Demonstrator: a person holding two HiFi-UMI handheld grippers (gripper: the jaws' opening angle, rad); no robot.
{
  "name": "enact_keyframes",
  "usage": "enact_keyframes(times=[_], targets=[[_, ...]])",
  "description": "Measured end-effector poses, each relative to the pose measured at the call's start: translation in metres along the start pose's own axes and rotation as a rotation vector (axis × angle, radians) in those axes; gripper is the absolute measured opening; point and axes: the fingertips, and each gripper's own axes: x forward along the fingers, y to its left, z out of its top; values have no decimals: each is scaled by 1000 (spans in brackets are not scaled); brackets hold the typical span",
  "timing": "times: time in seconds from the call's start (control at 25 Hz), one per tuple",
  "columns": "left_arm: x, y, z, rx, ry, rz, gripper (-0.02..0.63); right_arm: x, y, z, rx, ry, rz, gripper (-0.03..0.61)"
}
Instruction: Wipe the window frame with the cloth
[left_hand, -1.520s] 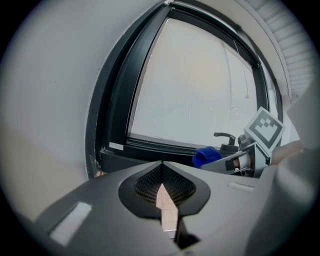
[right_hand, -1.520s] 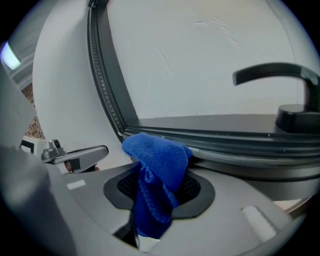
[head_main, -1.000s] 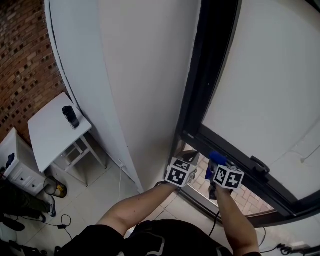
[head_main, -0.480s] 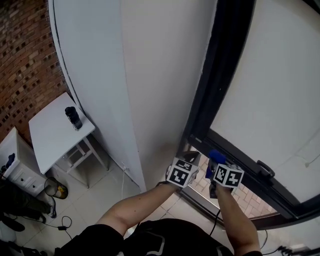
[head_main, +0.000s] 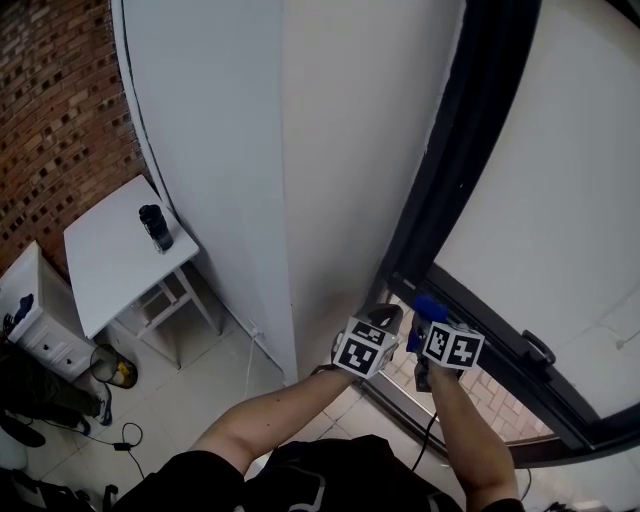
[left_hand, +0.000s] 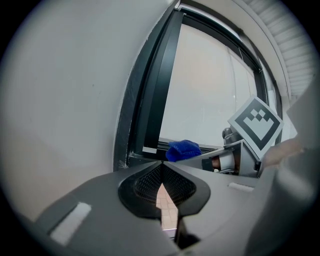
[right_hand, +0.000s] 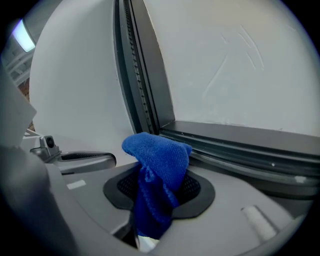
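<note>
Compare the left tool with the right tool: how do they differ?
The left tool is shut on nothing; the right tool is shut on the blue cloth. The left tool sits nearer the white wall; the right tool sits nearer the window frame. Both point toward the frame's lower corner.

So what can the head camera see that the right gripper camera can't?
Only the head view shows the small white table, the black bottle standing on it, the red brick wall and the person's arms. Only the right gripper view shows close up how the right gripper is shut on the fluffy blue cloth. Both views show that cloth and the dark window frame.
</note>
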Motion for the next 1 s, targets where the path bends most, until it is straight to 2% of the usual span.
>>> enact_keyframes(times=[0.6, 0.84, 1.0], targets=[[0, 23, 5, -9, 0, 97, -11, 19, 18, 9, -22, 16, 96, 146], [-9, 15, 8, -24, -1, 106, -11, 0, 22, 8, -22, 29, 127, 146], [-23, 7, 22, -39, -21, 113, -11, -22, 33, 17, -69, 13, 148, 147]])
